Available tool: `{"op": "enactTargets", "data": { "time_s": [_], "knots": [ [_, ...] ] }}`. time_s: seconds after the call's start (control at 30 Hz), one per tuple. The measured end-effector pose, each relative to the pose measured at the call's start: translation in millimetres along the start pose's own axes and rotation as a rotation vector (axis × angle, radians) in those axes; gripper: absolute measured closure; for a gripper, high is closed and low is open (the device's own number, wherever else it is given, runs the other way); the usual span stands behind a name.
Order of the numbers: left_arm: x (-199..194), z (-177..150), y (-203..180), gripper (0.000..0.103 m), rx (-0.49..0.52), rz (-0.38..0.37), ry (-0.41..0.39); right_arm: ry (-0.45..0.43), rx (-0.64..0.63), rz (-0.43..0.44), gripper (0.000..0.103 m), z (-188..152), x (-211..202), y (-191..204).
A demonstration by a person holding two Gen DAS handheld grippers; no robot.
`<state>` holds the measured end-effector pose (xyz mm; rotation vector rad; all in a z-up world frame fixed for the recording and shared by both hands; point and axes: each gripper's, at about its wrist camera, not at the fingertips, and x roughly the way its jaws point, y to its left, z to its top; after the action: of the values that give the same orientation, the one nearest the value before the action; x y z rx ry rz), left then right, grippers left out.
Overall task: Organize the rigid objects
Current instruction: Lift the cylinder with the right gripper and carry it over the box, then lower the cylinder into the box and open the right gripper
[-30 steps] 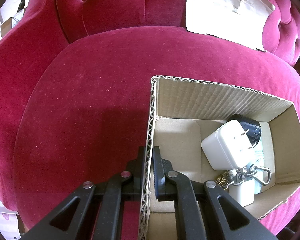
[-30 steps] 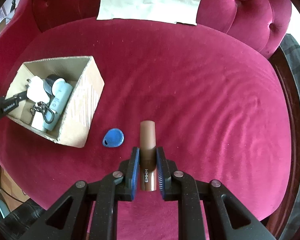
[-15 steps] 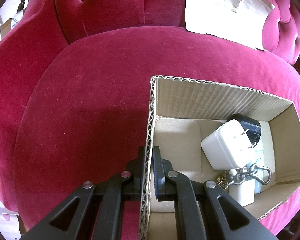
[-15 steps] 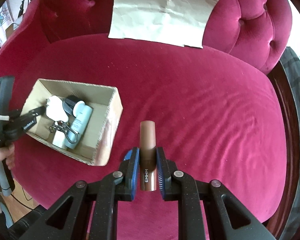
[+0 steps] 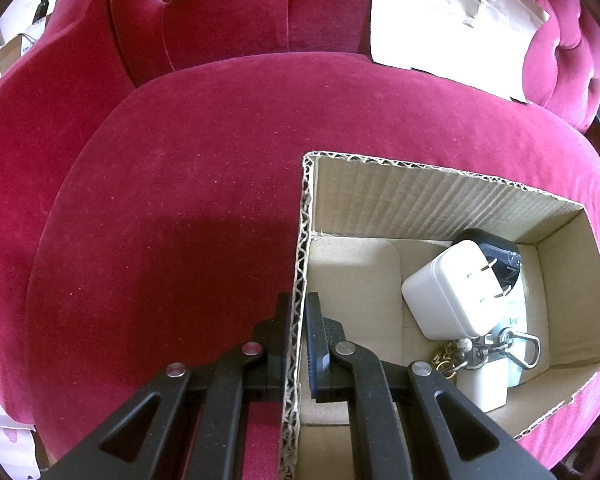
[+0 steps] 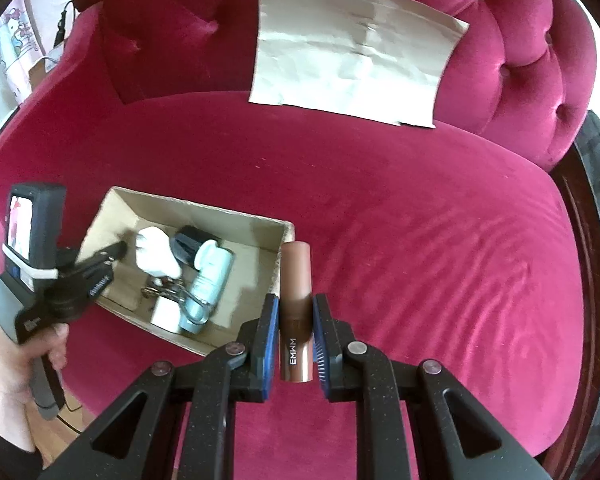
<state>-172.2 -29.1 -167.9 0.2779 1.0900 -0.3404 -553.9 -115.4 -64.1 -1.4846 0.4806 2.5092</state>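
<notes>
The right gripper (image 6: 296,330) is clamped on a brown cylindrical tube (image 6: 296,308), its blue-padded fingers (image 6: 269,332) pressing the tube's lower half from both sides; the tube points away from the camera, and white letters reading "EMWM" run along its near end. The tube hangs above the crimson velvet seat (image 6: 420,240) of a tufted armchair, its far tip in line with the right wall of an open cardboard box (image 6: 160,204) that sits on the left part of the seat. The left gripper (image 5: 298,332) is pinched tight on the box's left wall — one finger (image 5: 282,320) outside against the corrugated edge, the other inside — so its grip is on the cardboard alone. In the right wrist view that same gripper shows at the left, held by a bare hand (image 6: 16,356), with a small lit screen on its back; the white lettering on its black body is too blurred to read. Inside the box lie a white plug adapter (image 5: 452,292) with two metal prongs turned up, a black round-bodied object (image 5: 500,252) just behind it, a pale blue bottle (image 6: 210,276) whose label print cannot be made out, a metal clasp on a keyring (image 5: 520,350) and a small white block (image 5: 486,388) at the near wall. A creased sheet of brown paper (image 6: 352,72) leans against the chair's buttoned backrest, well apart from the box.
</notes>
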Motion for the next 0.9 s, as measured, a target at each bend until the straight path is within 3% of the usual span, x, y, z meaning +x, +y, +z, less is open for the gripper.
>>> {"op": "enactTargets", "data": {
  "time_s": [0.9],
  "knots": [
    [4, 5, -1, 0.097, 0.058, -0.044, -0.002, 0.018, -0.062, 0.133, 0.086, 22, 39, 74]
  ]
}}
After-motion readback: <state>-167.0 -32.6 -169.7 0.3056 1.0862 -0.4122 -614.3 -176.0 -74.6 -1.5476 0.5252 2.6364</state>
